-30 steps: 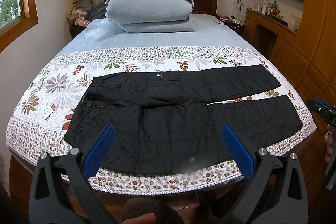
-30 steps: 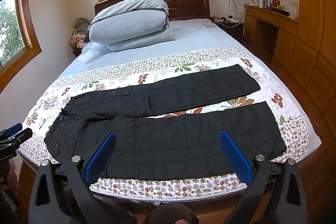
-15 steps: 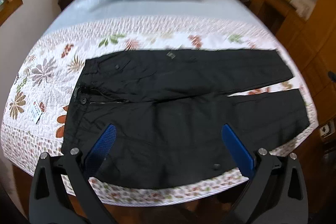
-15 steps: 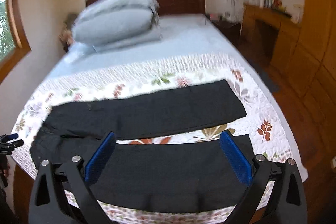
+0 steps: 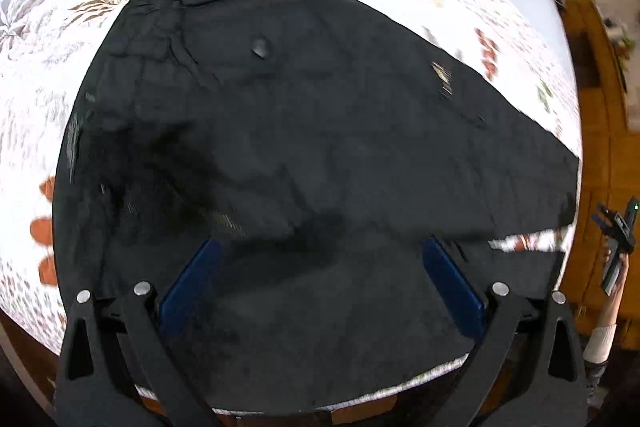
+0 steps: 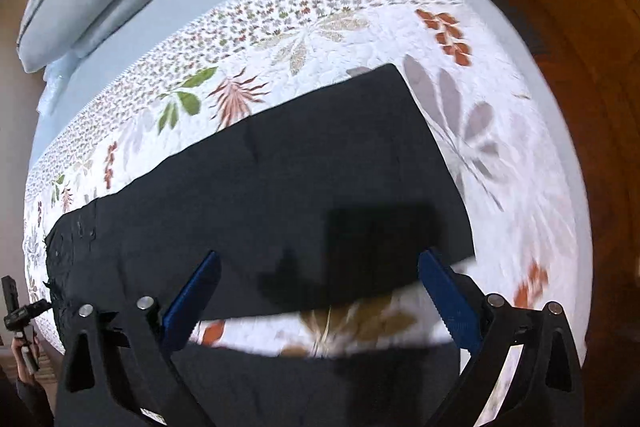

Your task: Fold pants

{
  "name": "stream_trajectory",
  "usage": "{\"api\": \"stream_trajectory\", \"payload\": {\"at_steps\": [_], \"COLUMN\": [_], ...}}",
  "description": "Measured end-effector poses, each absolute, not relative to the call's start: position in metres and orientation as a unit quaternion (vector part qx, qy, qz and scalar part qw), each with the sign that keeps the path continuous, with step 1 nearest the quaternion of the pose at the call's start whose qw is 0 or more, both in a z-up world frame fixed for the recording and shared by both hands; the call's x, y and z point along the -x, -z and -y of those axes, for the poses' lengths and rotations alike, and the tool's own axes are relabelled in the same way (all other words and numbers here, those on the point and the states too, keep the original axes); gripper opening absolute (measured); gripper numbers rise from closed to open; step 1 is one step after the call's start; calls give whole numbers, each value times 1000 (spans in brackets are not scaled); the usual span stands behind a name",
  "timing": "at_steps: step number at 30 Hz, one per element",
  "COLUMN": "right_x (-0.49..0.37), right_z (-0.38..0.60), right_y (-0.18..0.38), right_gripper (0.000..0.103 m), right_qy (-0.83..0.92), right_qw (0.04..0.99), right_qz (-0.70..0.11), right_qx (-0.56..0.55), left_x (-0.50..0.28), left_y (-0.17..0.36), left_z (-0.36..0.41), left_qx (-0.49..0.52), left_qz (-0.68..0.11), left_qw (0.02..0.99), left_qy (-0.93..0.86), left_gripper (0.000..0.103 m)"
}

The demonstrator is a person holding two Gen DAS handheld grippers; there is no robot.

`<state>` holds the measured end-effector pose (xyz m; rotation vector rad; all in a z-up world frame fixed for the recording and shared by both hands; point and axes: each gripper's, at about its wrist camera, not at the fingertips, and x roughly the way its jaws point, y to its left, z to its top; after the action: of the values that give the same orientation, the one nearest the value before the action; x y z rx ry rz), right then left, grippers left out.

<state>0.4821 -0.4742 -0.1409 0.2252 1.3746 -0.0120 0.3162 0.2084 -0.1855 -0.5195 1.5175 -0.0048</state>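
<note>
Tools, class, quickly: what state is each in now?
Left tool: open, empty, above the black pants.
Right tool: open, empty, above a pant leg.

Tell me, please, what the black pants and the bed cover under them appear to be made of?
The pants look like a thin, matte synthetic weave, perhaps nylon: fine creases, faint sheen, an elasticated waistband. Motion blur leaves the fibre uncertain. The bed cover seems to be a quilted cotton-like fabric, white with printed leaves; puckered stitch lines show on its surface.
</note>
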Motion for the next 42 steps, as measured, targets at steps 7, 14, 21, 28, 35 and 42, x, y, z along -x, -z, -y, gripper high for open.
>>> {"api": "stream_trajectory", "payload": {"at_steps": [7, 14, 21, 28, 35, 42], "right_x": [-539, -560, -558, -562, -547, -513], "right_z": [504, 527, 515, 508, 493, 481], "right_y": [184, 217, 235, 224, 192, 156], "right_gripper": [100, 100, 100, 100, 50, 16], "right_qy": [21, -26, -60, -47, -40, -60], "right_qw": [762, 733, 720, 701, 730, 759], "right_qz": [-645, -672, -691, -711, -678, -638], "right_qx": [-60, -105, -17, 23, 81, 115], "left_x": [-344, -354, -351, -353, -352, -347], "left_y": [204, 216, 219, 223, 229, 230], "left_z": [-238, -250, -267, -284, -278, -275], "left_qx": [264, 311, 364, 392, 387, 374], "left_qz": [-688, -688, -672, -669, -670, -669], "left_qw": [676, 656, 645, 631, 634, 642], "left_qy": [-12, -18, -23, -23, -21, -21], "left_gripper": [101, 101, 101, 101, 101, 101]}}
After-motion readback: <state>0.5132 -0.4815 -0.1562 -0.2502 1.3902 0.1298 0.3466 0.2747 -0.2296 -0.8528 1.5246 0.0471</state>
